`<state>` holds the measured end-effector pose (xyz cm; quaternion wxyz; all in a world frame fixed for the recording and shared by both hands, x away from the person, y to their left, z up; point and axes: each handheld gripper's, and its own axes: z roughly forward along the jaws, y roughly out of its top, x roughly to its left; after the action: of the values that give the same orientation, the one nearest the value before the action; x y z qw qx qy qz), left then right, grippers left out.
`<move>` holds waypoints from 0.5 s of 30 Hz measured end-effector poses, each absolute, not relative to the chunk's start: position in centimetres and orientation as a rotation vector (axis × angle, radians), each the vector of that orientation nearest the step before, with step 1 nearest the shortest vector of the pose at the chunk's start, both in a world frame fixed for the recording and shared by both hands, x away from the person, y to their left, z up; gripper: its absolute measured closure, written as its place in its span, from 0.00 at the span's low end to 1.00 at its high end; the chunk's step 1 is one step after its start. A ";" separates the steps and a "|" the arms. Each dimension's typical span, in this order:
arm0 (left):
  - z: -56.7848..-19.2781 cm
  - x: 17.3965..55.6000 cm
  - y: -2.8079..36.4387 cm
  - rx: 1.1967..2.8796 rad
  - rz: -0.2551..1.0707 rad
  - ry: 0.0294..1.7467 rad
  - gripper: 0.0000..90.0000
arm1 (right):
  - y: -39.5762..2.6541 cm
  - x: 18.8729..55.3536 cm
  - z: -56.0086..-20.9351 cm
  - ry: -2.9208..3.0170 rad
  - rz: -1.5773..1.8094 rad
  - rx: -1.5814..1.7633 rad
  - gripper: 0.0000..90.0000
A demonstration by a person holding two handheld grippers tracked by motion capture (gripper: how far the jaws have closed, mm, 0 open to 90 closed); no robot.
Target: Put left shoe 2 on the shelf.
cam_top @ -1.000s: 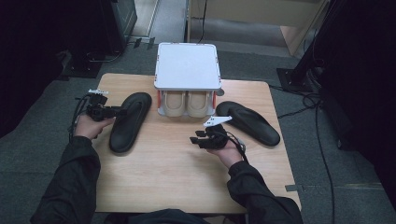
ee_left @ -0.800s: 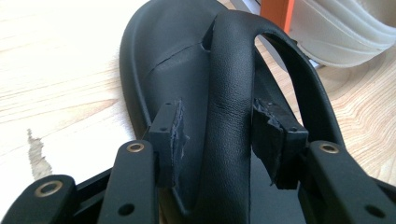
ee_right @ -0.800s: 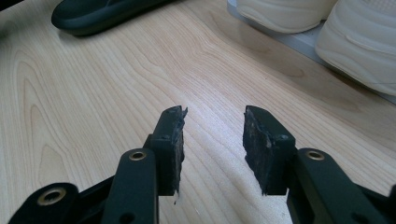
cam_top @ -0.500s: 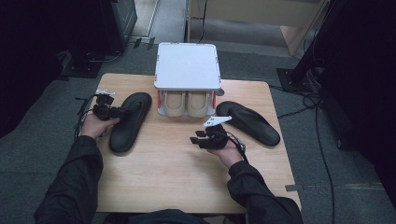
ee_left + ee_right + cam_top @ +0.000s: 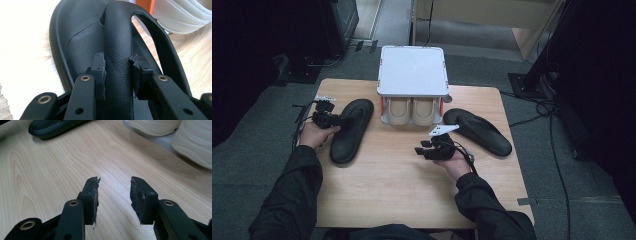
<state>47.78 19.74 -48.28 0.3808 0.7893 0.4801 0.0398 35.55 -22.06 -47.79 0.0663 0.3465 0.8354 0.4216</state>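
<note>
I count two black rubber flip-flop sandals, two cream-white shoes and one white-topped shoe rack [image 5: 413, 70] on my light wooden tabletop [image 5: 402, 195]. The left sandal [image 5: 352, 131] lies left of the rack, toe toward the far edge, heel toward me. My left gripper [image 5: 338, 120] comes in from its left side, and in the left gripper view the jaws have just been closing around the sandal strap [image 5: 117, 57]: both pads press on that thick black band now, pinching it between them. The sole sits flat on the wood beneath.

The right sandal [image 5: 478, 131] lies angled to the right of the rack, close to the tabletop's right edge. My right gripper [image 5: 424, 150] hovers near the middle of the tabletop, well apart from that sandal; in the right gripper view [image 5: 113, 195] its jaws stand spread with bare wood between the pads.

The pair of cream shoes [image 5: 412, 111] sits side by side under the rack's top, toes facing me. The left sandal's outer side leaves only a narrow band of wood to the left edge. The broad near half of the tabletop, between my forearms, is open wood for moving.
</note>
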 end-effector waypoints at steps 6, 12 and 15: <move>-48.1 47.6 20.2 1.982 0.101 1.262 0.76 | -22.1 35.9 -48.0 2.525 1.272 1.051 0.65; -47.6 47.5 20.5 1.961 0.097 1.284 0.76 | -22.0 35.9 -48.0 2.526 1.272 1.051 0.65; -47.3 47.4 20.7 1.947 0.102 1.284 0.76 | -22.1 35.9 -47.9 2.524 1.275 1.056 0.65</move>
<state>47.37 20.69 -47.26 0.3928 0.7670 0.5059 0.0401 35.90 -22.10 -47.92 0.0616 0.3491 0.8346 0.4216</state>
